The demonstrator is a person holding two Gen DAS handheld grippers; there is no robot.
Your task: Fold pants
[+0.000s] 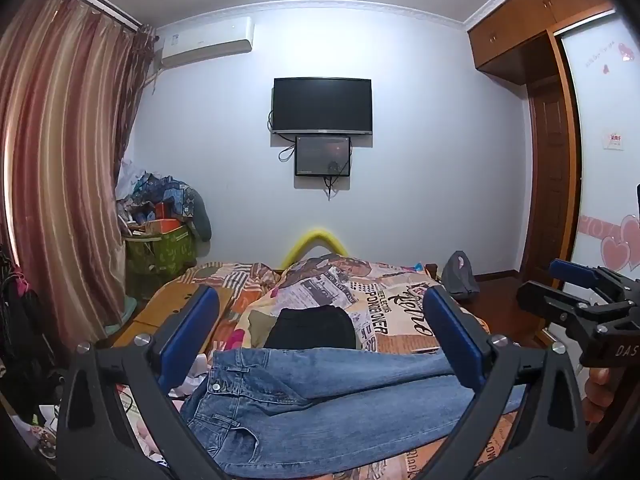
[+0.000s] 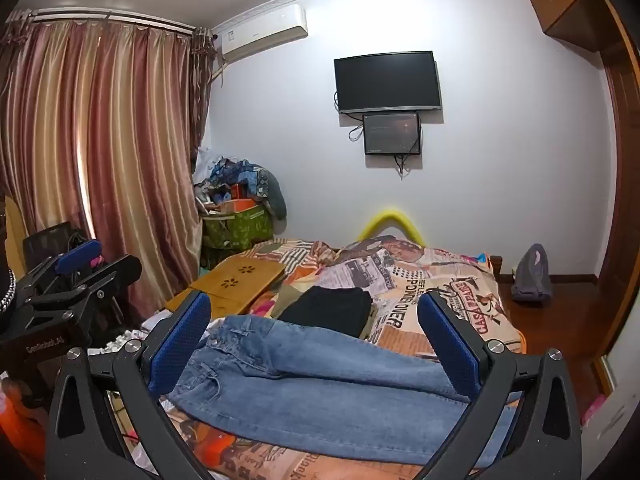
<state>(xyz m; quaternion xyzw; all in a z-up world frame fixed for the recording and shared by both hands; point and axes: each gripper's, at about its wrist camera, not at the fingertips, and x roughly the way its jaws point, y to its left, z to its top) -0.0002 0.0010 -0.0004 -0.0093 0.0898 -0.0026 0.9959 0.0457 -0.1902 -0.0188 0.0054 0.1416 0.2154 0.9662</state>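
Bedspread (image 2: 460,292) bears jeans (image 2: 320,392) beneath both spread tools.

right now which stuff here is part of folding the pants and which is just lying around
Part of the job:
- blue jeans, laid flat across the bed
- left gripper, open, above the jeans
- right gripper, open, above the jeans

Just lying about:
- folded black garment behind the jeans
- wooden lap tray
- grey backpack on the floor
- green bin of clutter

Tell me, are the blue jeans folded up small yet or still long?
Still long. The jeans lie stretched sideways across the bed, one leg over the other, waist at the left. No gripper holds them.
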